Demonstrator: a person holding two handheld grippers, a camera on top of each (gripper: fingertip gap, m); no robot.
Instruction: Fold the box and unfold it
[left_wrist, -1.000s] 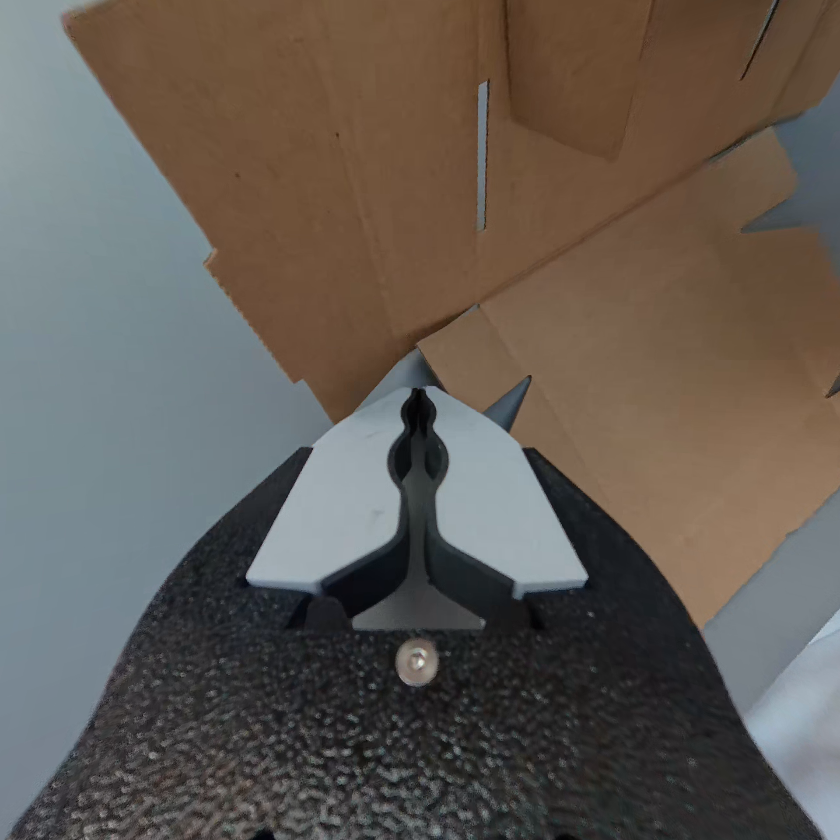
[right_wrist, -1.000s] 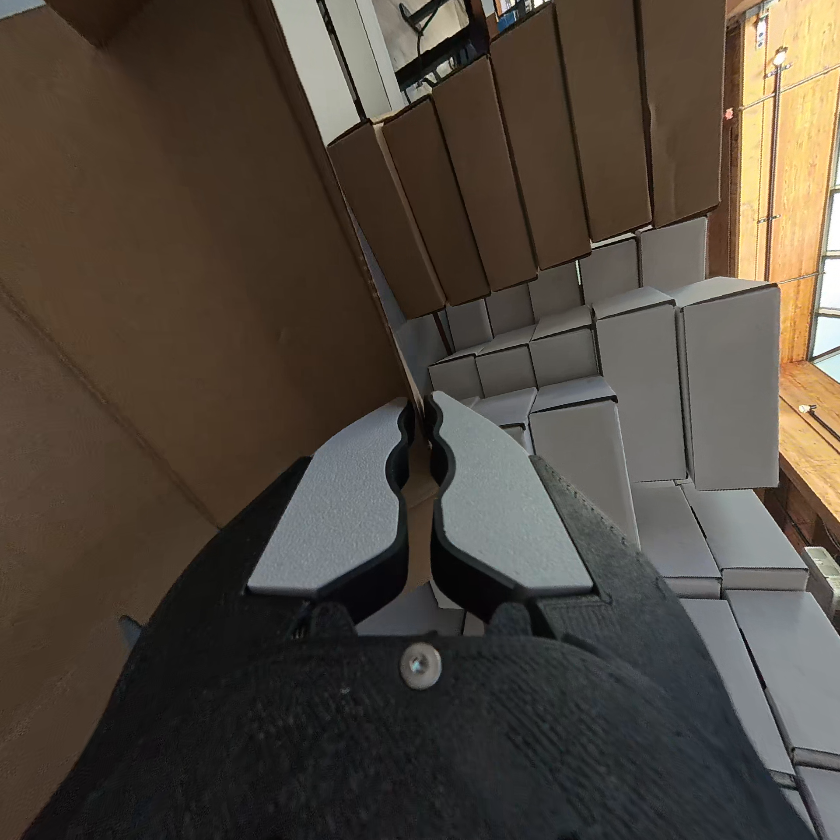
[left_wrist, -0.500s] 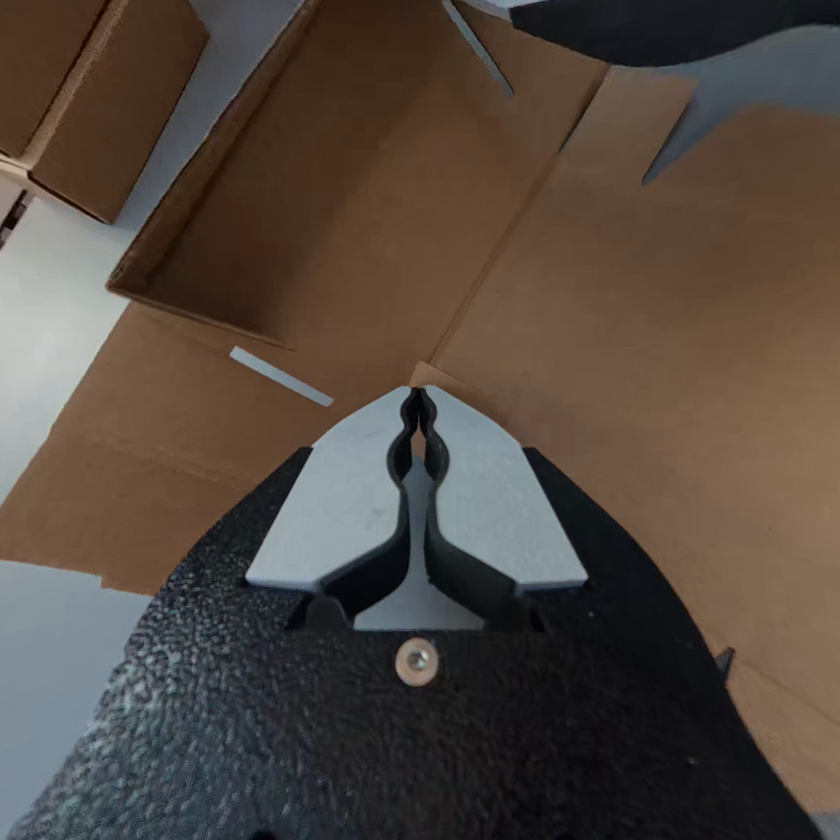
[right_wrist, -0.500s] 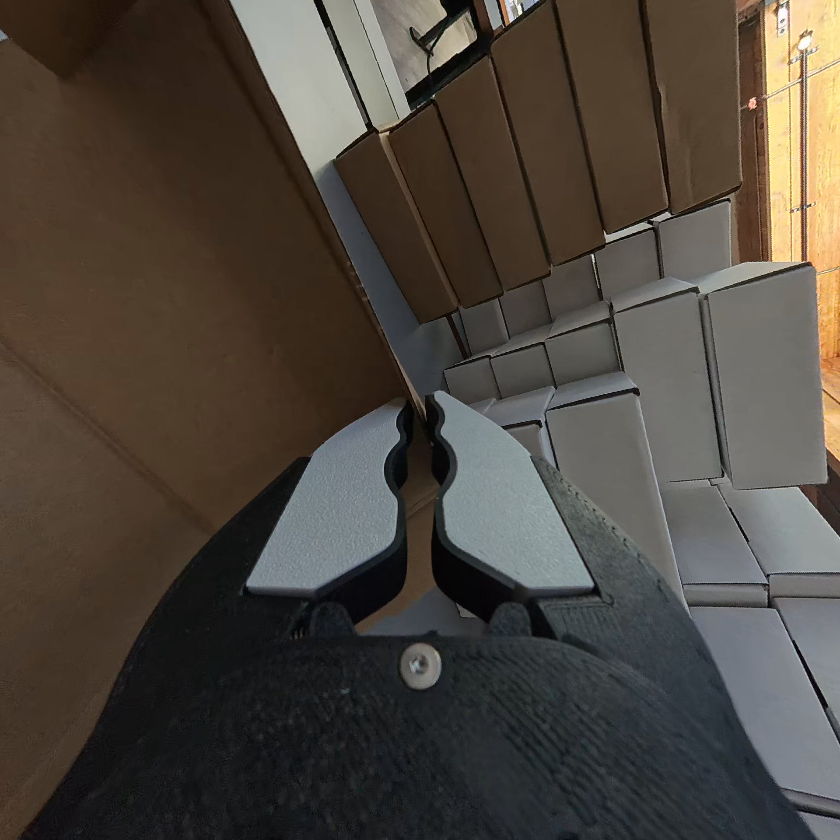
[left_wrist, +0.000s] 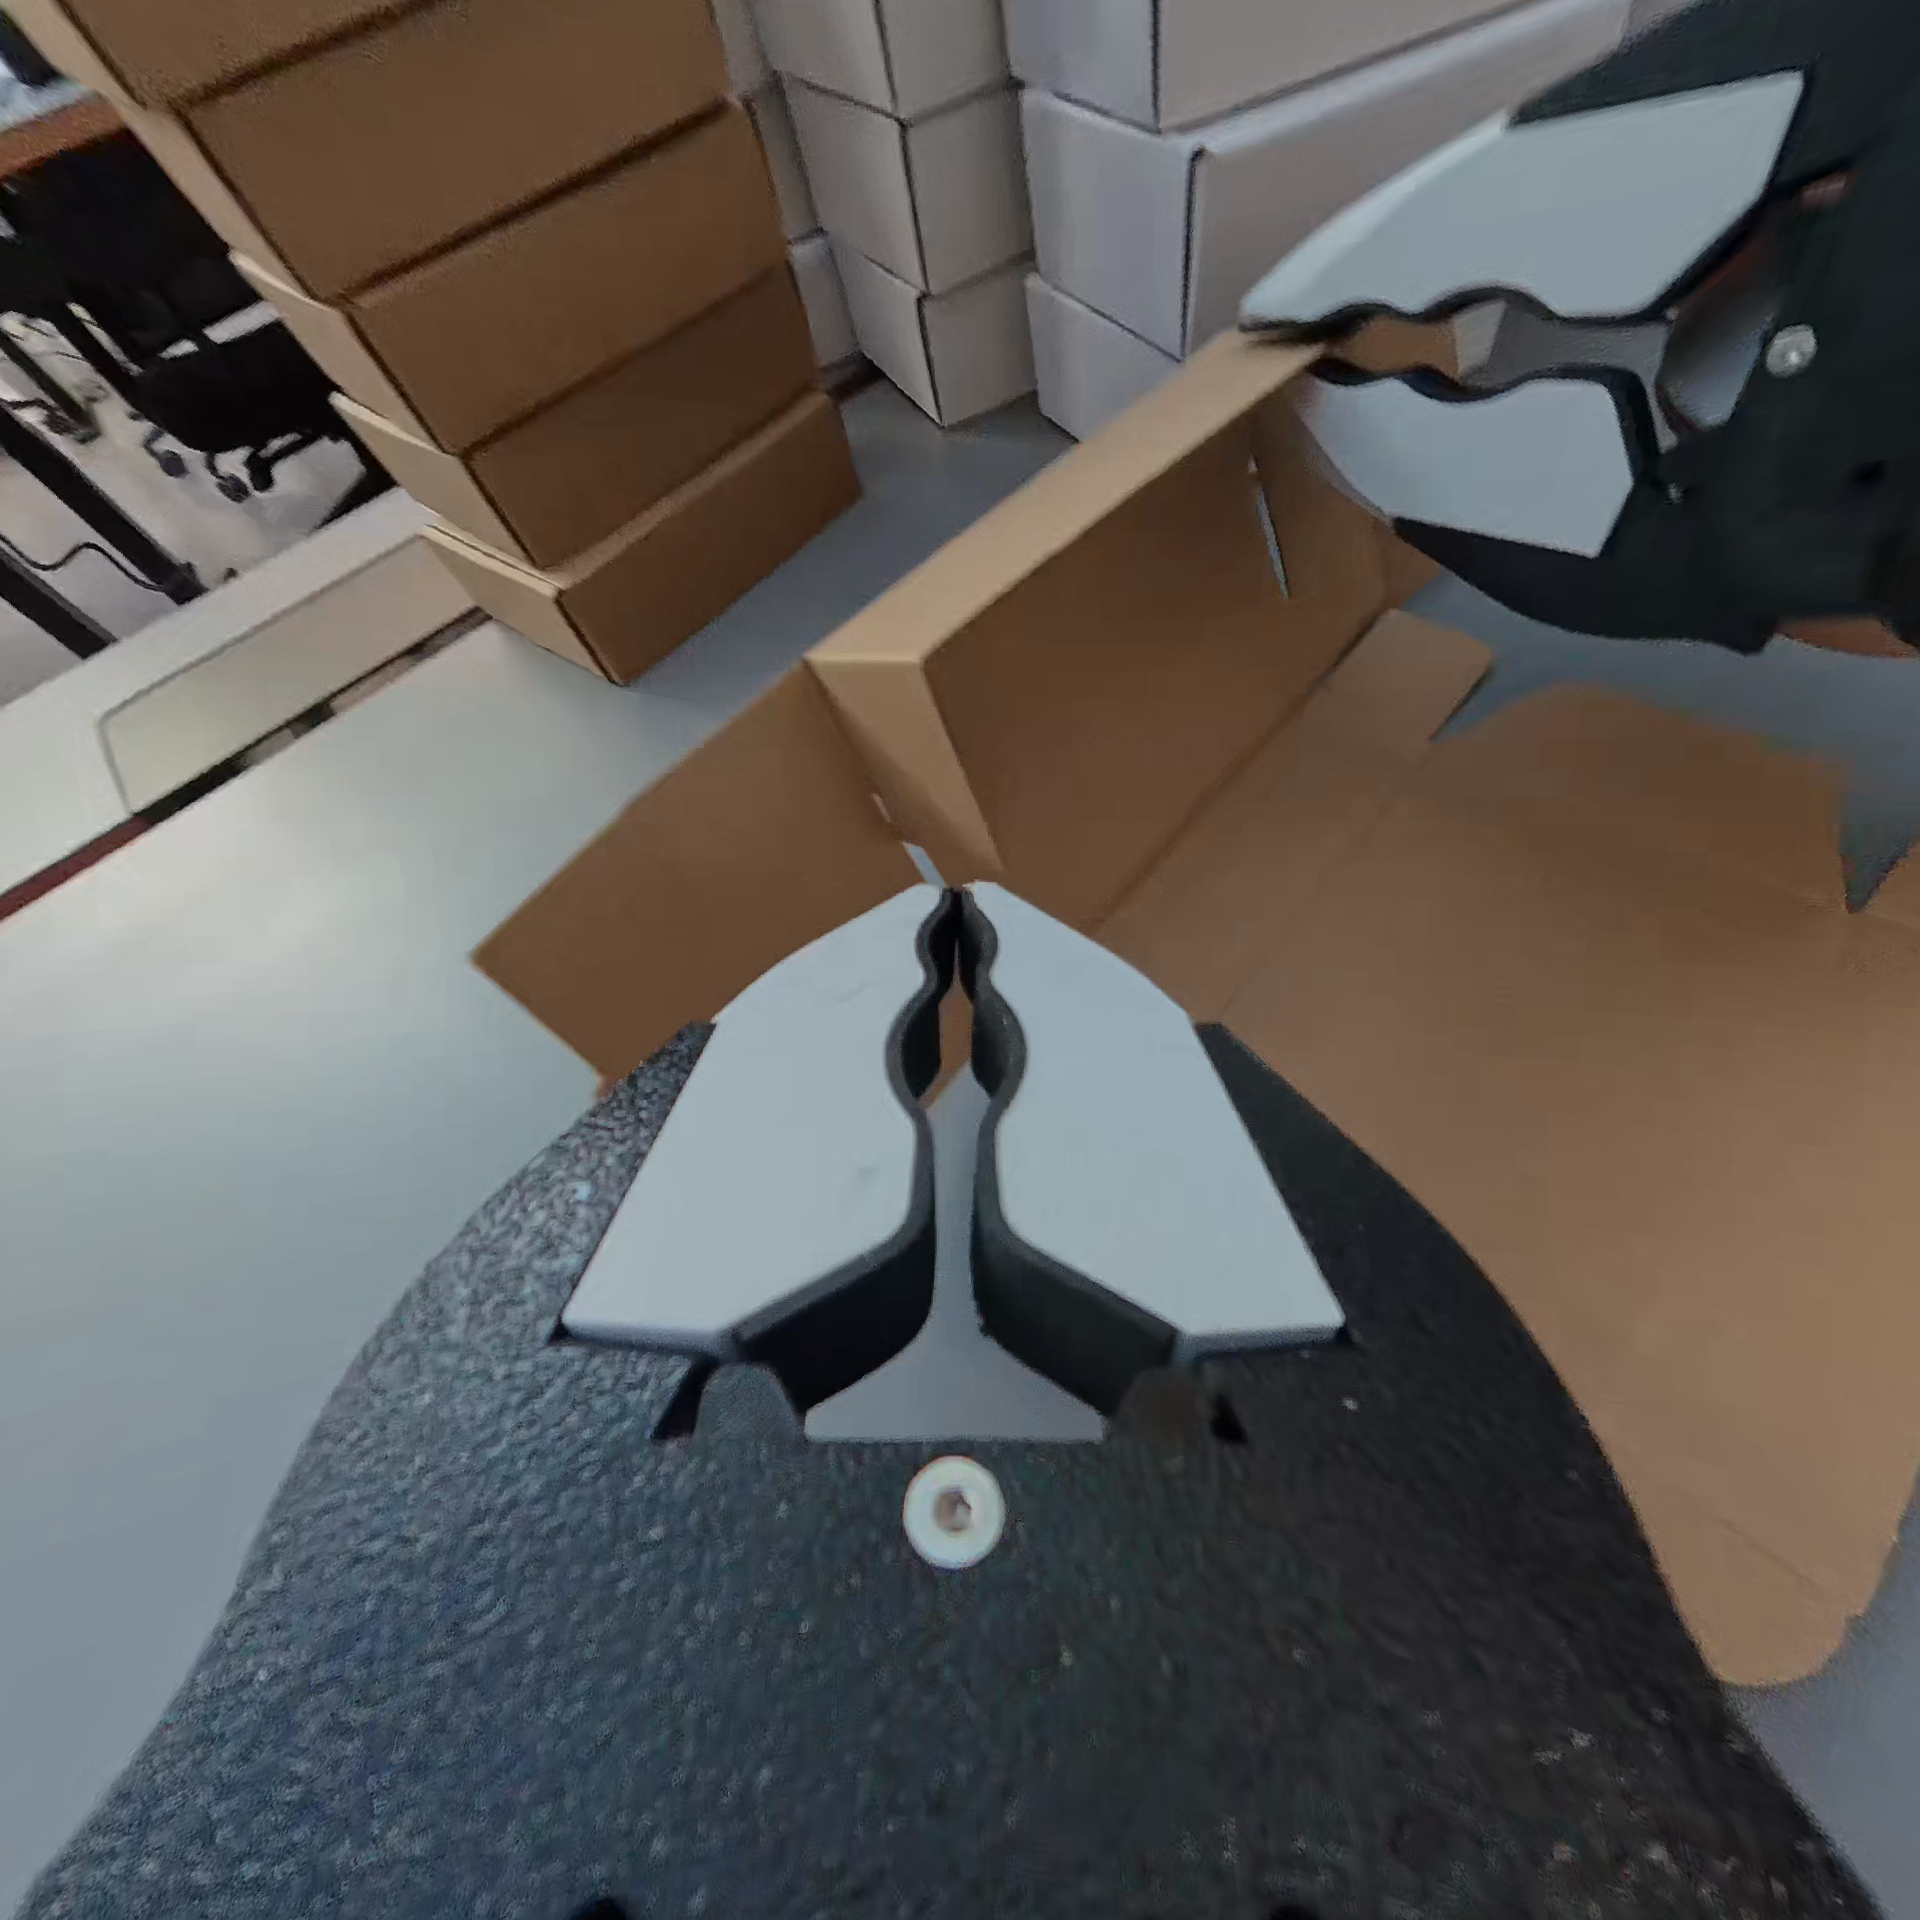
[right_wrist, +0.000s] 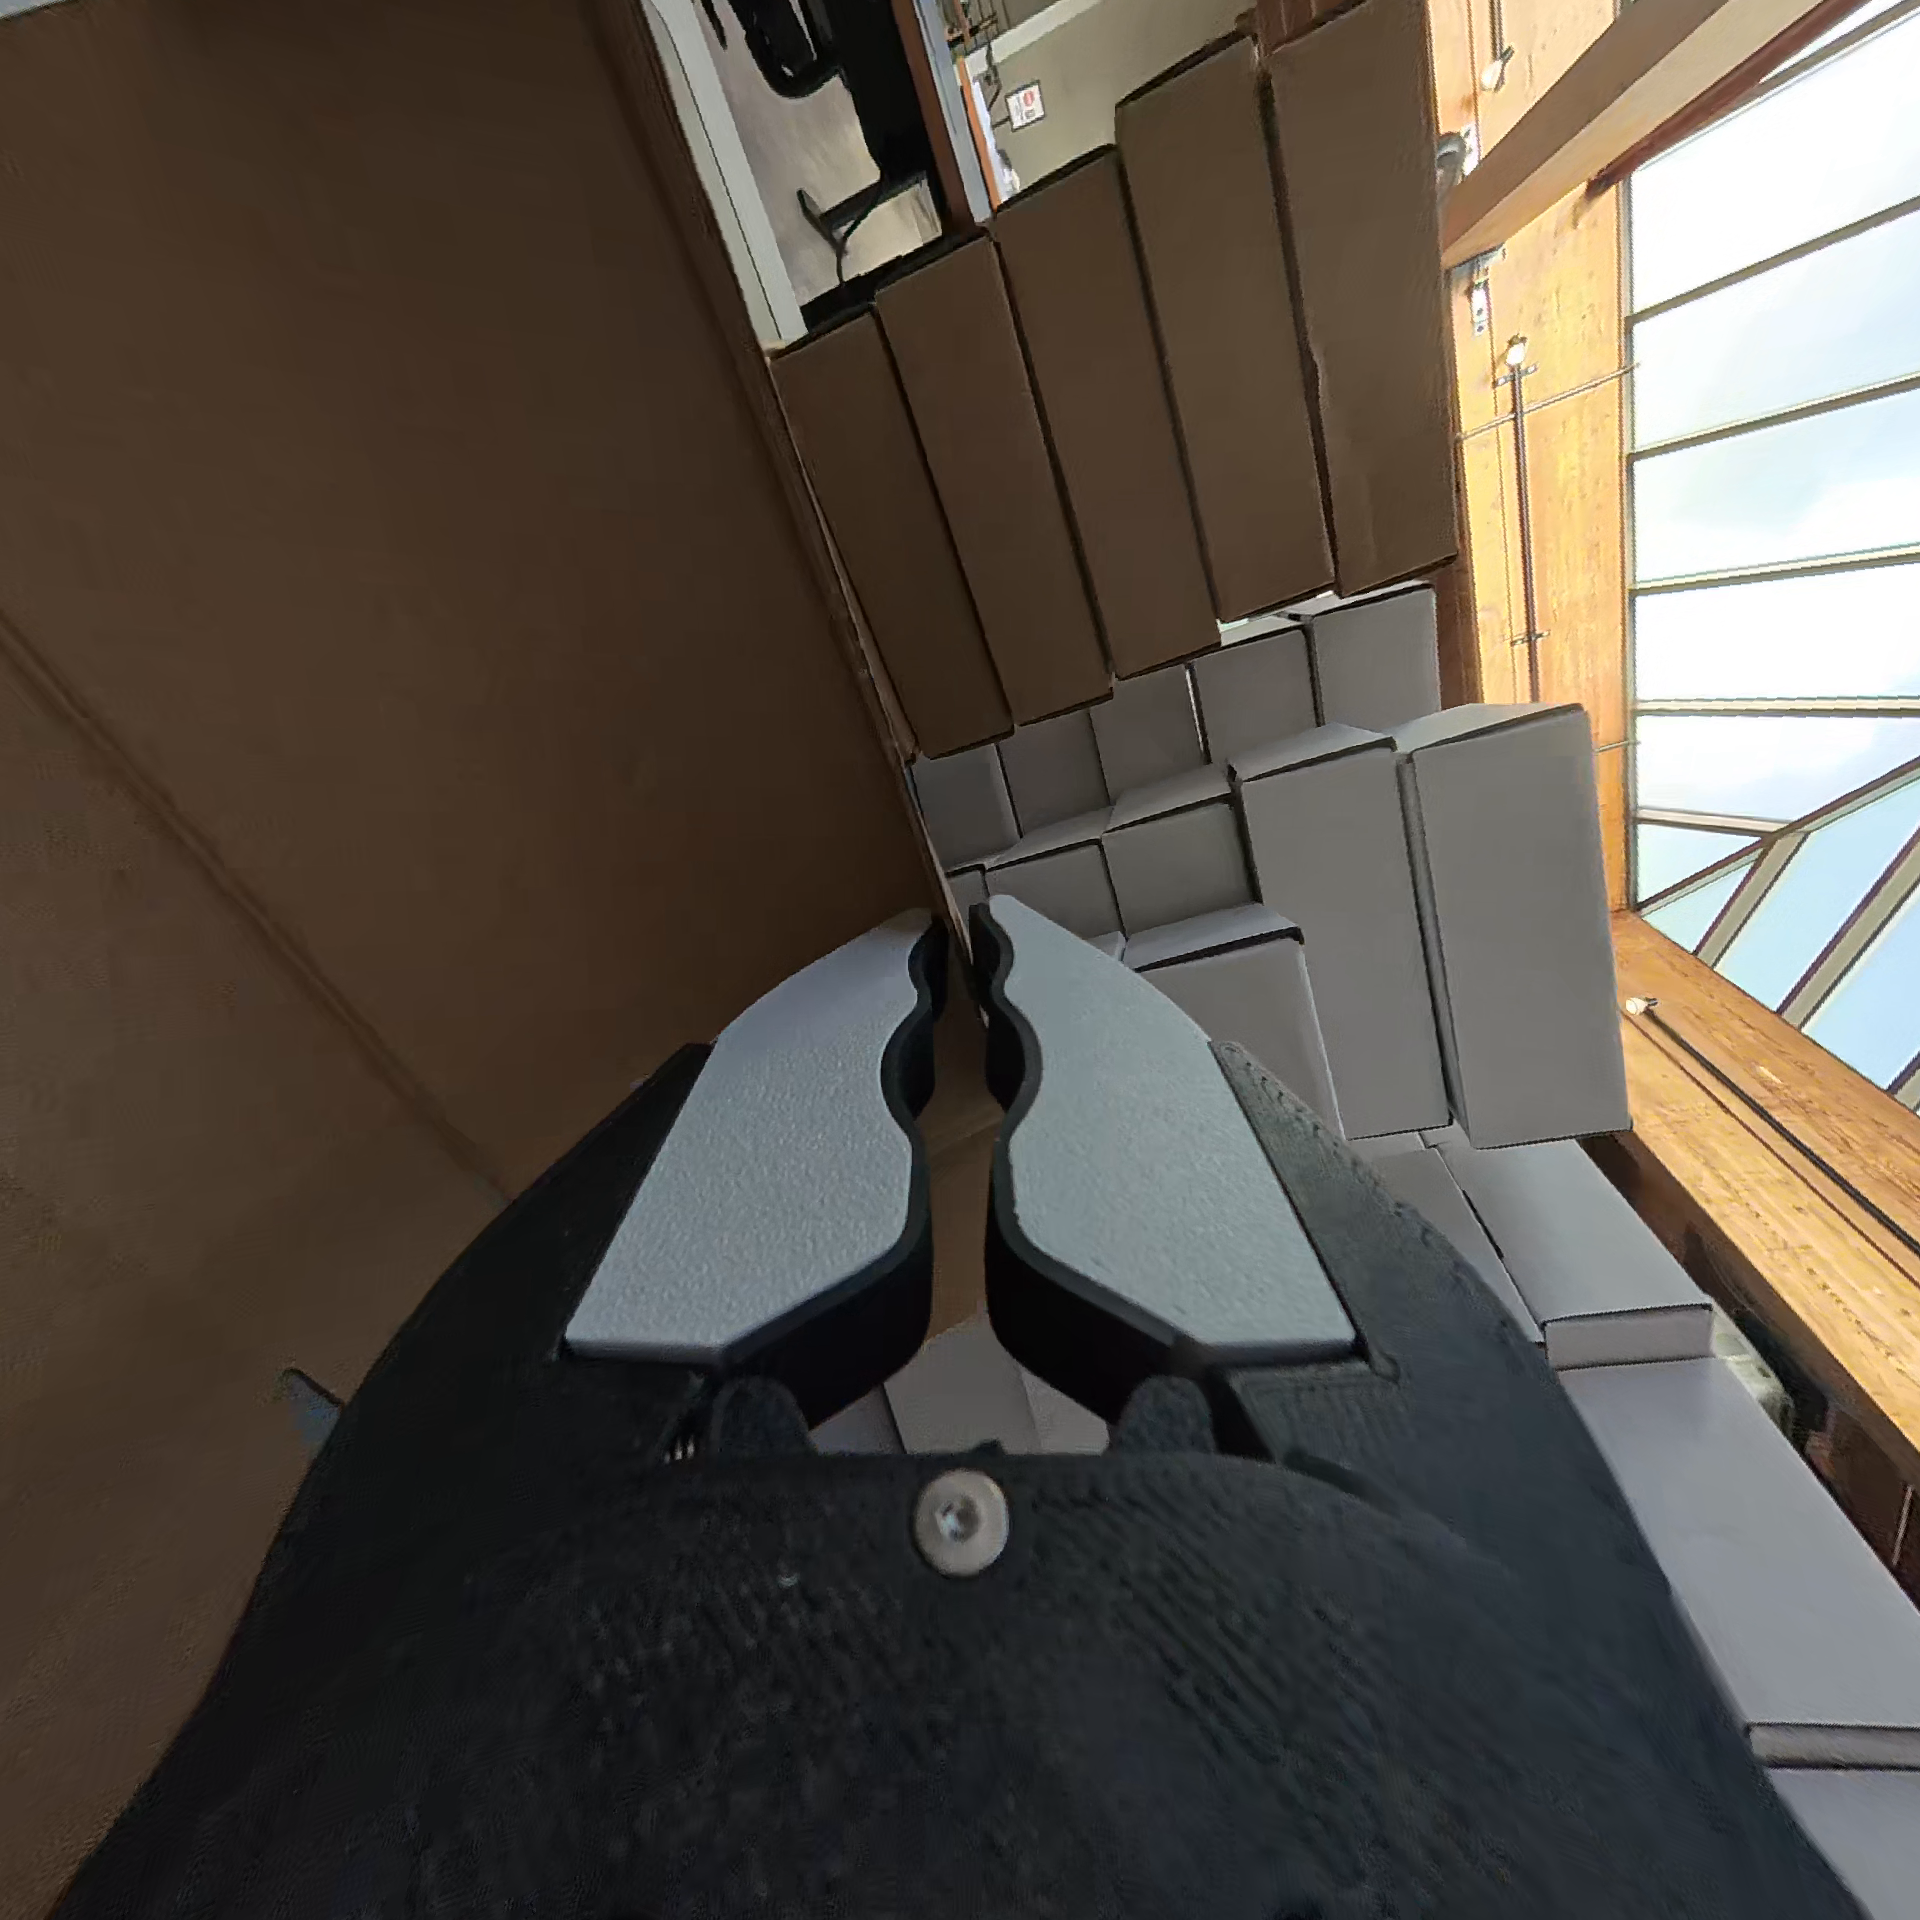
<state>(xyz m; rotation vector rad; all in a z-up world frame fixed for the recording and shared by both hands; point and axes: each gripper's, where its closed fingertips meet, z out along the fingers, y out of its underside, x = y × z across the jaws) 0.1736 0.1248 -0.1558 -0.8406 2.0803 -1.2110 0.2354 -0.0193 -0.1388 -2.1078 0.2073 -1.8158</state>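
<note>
**Cardboard box held at two corners above a grey bench**

A pale grey bench (left_wrist: 208, 1039) is seen in the left wrist view, with the brown cardboard box (left_wrist: 1455, 1039) spread mostly flat across it and one side panel raised upright. Behind it, brown boxes (left_wrist: 540, 343) are stacked at the back left and white boxes (left_wrist: 1101, 208) at the back right. Dark chair legs are glimpsed at the far left edge. In the right wrist view, which is turned on its side, a wooden sill (right_wrist: 1766, 1122) and large windows (right_wrist: 1777, 520) are shown beside the same stacks.

Much of the box is cut off by the frame edges, and its near part is hidden under the left gripper's black body. In the right wrist view the box (right_wrist: 364, 623) fills the left half as a dark brown sheet, so its shape cannot be made out there.

The left gripper (left_wrist: 957, 914) is seen with its fingers (left_wrist: 790, 1143) closed, the tips meeting at the lower corner of the raised panel; whether cardboard is actually pinched there cannot be told. The right gripper (left_wrist: 1340, 348) is clamped on the panel's upper far corner, a cardboard edge being visible between its fingers (left_wrist: 1475, 457). In its own view, the right gripper (right_wrist: 961, 935) is shown nearly closed, with the thin edge of the panel caught at the tips.
</note>
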